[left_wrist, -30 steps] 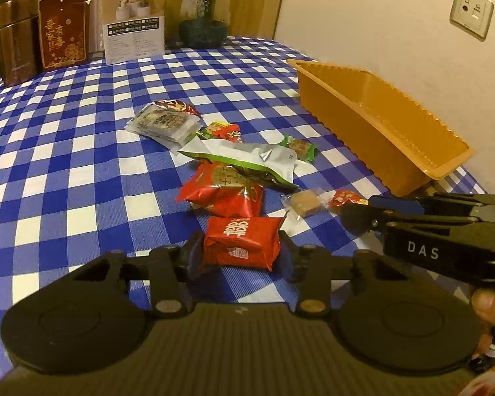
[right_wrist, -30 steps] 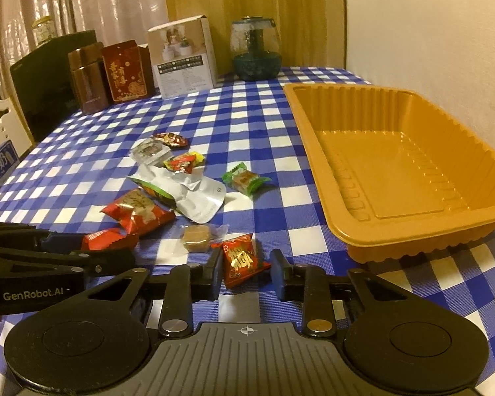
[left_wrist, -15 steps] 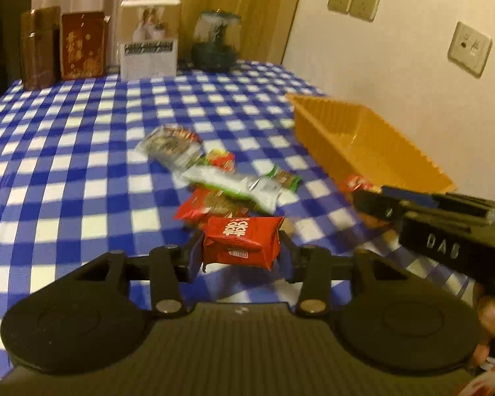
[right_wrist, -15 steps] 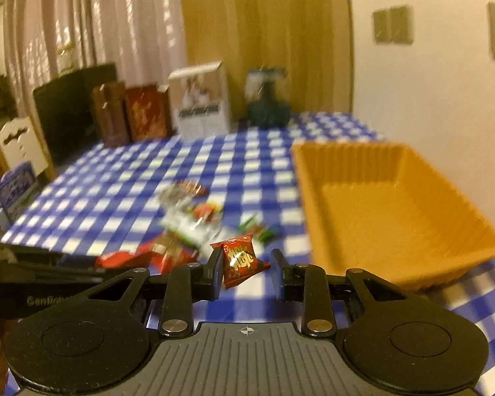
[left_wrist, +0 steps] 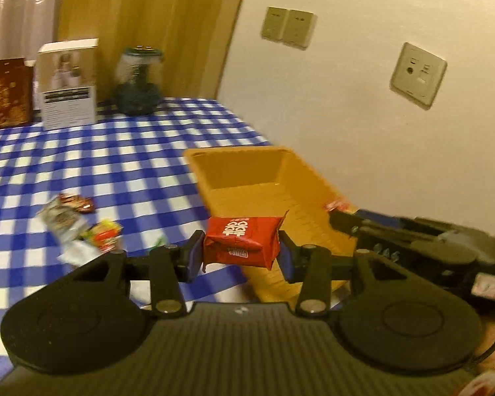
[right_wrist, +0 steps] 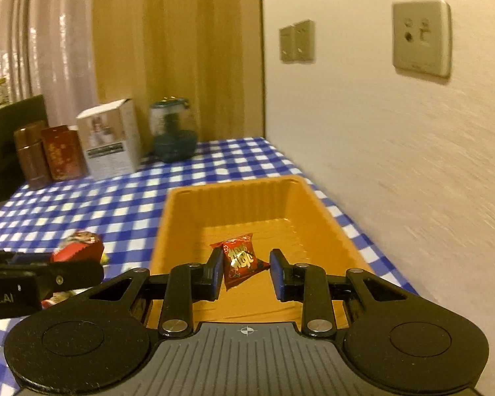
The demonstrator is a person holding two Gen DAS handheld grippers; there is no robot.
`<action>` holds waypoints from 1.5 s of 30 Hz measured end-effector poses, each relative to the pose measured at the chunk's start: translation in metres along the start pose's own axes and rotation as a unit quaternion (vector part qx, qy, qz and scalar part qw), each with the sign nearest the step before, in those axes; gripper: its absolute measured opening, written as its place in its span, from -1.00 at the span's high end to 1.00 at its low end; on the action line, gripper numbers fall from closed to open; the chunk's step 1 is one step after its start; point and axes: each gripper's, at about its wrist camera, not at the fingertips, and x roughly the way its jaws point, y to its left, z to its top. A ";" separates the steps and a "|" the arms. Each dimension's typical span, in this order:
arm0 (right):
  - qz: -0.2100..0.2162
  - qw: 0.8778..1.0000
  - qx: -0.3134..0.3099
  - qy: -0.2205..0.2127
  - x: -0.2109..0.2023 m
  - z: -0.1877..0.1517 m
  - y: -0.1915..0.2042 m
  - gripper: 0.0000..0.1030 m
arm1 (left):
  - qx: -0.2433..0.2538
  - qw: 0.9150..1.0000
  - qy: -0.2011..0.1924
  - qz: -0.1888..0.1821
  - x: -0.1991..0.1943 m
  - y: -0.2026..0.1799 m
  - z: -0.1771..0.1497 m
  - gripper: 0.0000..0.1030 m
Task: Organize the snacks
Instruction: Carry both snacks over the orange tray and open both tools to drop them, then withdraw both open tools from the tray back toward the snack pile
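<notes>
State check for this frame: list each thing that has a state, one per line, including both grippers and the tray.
Left gripper: shut on red snack pack, held above the tablecloth.
Right gripper: shut on small red candy packet, over the tray.
Orange tray: upright, nothing lying in it.
Loose snacks: lying on the checked tablecloth.

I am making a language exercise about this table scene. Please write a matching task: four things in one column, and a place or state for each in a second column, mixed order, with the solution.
Things
1. red snack pack
2. small red candy packet
3. orange tray
4. white box

Places or states
A. on the checked cloth, nothing lying in it
B. between the left gripper's pads
C. standing at the table's far end
D. in the right gripper, above the tray

Pairs: 1-B, 2-D, 3-A, 4-C
</notes>
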 end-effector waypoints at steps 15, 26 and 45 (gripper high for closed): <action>-0.022 0.998 0.042 0.043 0.023 -0.011 -0.042 0.40 | 0.024 0.999 0.026 -0.008 0.051 -0.033 0.008 0.18; -0.022 0.997 0.048 0.047 0.025 -0.011 -0.043 0.40 | 0.020 0.999 0.027 -0.005 0.058 -0.033 0.009 -0.17; 0.000 0.997 0.076 0.035 0.024 -0.009 -0.043 -0.31 | 0.017 1.000 0.017 0.005 0.042 -0.024 0.009 -0.23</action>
